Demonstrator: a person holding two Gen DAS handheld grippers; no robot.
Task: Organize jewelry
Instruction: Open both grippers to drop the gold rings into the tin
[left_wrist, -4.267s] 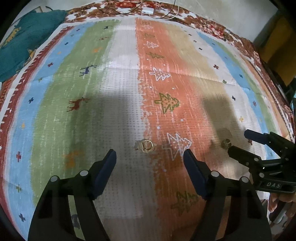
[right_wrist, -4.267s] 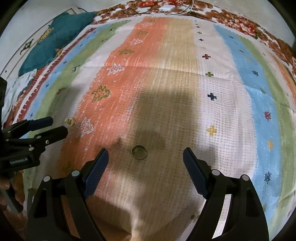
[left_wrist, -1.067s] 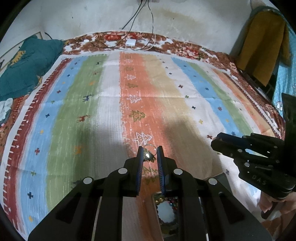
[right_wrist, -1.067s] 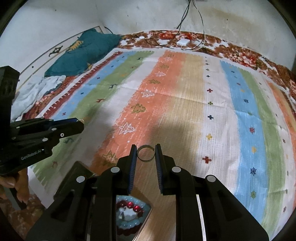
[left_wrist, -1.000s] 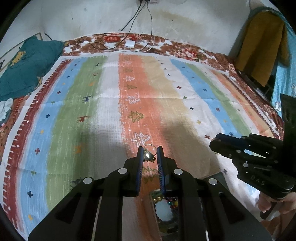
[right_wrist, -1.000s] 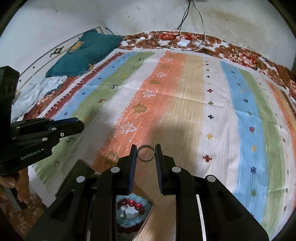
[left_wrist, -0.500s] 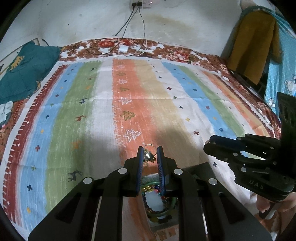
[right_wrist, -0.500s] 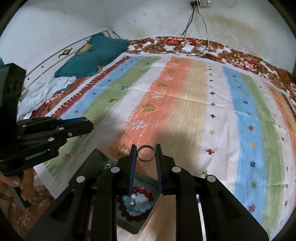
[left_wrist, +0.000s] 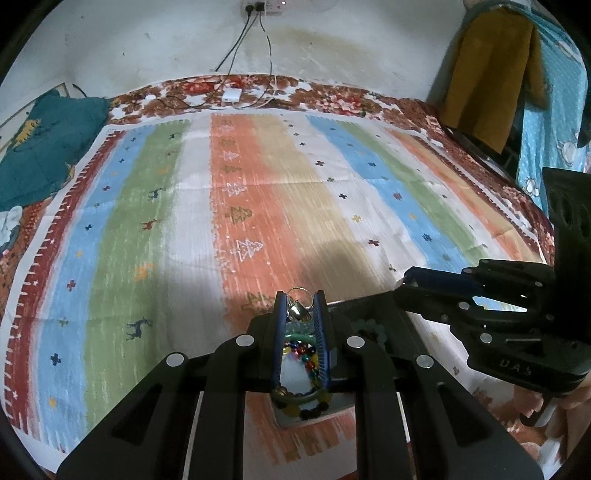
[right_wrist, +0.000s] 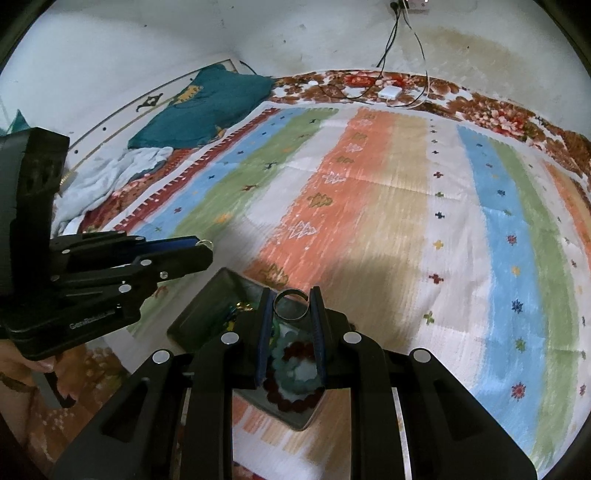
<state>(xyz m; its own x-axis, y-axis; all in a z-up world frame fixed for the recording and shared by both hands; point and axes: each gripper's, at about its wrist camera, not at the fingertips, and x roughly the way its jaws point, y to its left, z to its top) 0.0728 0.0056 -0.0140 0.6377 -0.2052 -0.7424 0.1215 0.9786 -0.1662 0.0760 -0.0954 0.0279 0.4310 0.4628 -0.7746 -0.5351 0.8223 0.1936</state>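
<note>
My left gripper (left_wrist: 298, 308) is shut on a small gold earring (left_wrist: 296, 309) and holds it above a dark jewelry tray (left_wrist: 373, 308) with bead bracelets (left_wrist: 298, 352) inside. My right gripper (right_wrist: 291, 308) is shut on a plain metal ring (right_wrist: 290, 305) and holds it above the same tray (right_wrist: 207, 306), over a dark red bead bracelet (right_wrist: 295, 400). The right gripper also shows at the right of the left wrist view (left_wrist: 413, 282). The left gripper shows at the left of the right wrist view (right_wrist: 201, 251).
The tray sits at the near edge of a striped cloth (left_wrist: 280, 192) spread on a bed. A teal pillow (right_wrist: 207, 107) lies at the far left. A white charger with cables (left_wrist: 231, 94) lies at the far edge. Clothes (left_wrist: 491, 74) hang at the right.
Both grippers picked their pieces off the cloth and pulled back toward the near edge. The tray has come into full view under both grippers.
</note>
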